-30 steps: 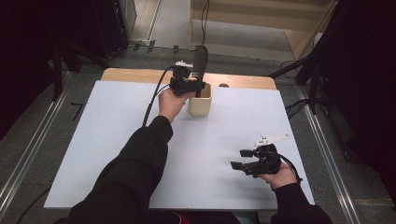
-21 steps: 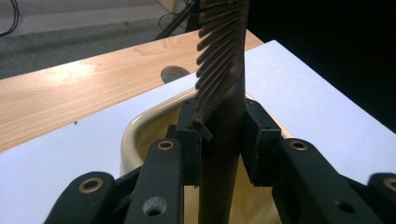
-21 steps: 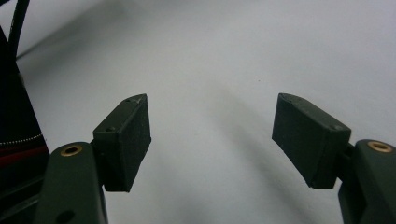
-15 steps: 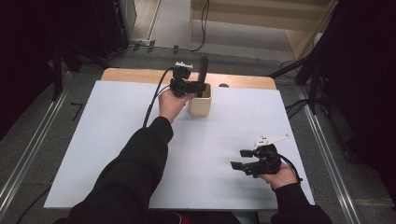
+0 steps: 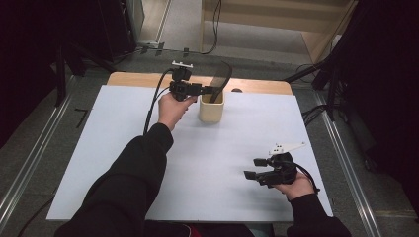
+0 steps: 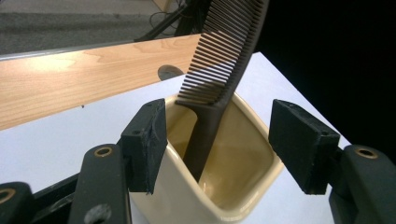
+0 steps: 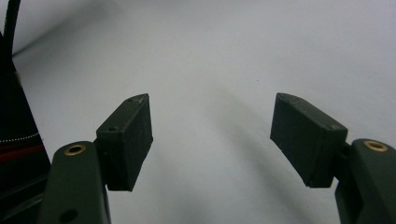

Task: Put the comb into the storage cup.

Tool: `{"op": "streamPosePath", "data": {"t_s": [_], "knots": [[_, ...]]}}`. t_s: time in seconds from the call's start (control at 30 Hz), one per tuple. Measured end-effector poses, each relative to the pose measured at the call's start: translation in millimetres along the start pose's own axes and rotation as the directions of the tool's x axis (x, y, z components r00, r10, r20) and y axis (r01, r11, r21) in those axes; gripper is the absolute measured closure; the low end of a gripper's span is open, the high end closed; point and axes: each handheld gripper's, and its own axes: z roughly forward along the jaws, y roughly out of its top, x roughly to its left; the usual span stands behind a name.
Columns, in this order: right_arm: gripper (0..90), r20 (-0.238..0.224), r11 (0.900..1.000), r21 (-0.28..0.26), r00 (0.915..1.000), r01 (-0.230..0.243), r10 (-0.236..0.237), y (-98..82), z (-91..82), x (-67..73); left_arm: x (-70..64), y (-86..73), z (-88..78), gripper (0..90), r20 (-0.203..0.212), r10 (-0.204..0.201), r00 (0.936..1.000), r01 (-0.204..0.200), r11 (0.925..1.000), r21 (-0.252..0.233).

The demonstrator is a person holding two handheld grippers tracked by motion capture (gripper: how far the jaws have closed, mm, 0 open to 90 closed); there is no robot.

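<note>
A black comb [image 5: 222, 79] stands handle-down in a cream square cup [image 5: 211, 110] at the back of the table and leans right against its rim. My left gripper [image 5: 209, 90] hovers just left of the cup's mouth, level with the comb. Its jaws have just been opening. In the left gripper view the pads stand wide on either side of the comb [image 6: 219, 65] and cup [image 6: 187, 205], touching neither; the left gripper [image 6: 217, 135] is open. My right gripper [image 5: 251, 168] rests near the front right, open with nothing between its pads [image 7: 212, 135].
A white sheet [image 5: 118, 148] covers the table, with a wooden strip [image 5: 133, 79] along its far edge and a small dark round mark [image 6: 169, 71] on that strip behind the cup. Metal rails [image 5: 346, 168] run along both sides.
The left jaws have opened and let go of the comb, which now leans right in the cup. The left hand has drawn slightly back to the left. The right hand has kept still.
</note>
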Motion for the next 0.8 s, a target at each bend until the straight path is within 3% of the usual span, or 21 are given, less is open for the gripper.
{"op": "streamPosePath", "data": {"t_s": [0.37, 0.8], "knots": [[27.3, 0.008, 1.0, 0.009, 1.0, 0.0, 0.0, -2.1, 0.2, -0.1, 2.8, -14.6, -20.4, 36.3, 0.02, -0.027, 0.9994, 0.027, 0.9996, -0.002], [27.1, 0.015, 1.0, 0.018, 0.9999, -0.003, 0.003, -2.0, 2.5, -0.9, 4.1, -30.2, -34.7, 34.6, 0.041, -0.029, 0.9987, 0.027, 0.9986, 0.045]]}}
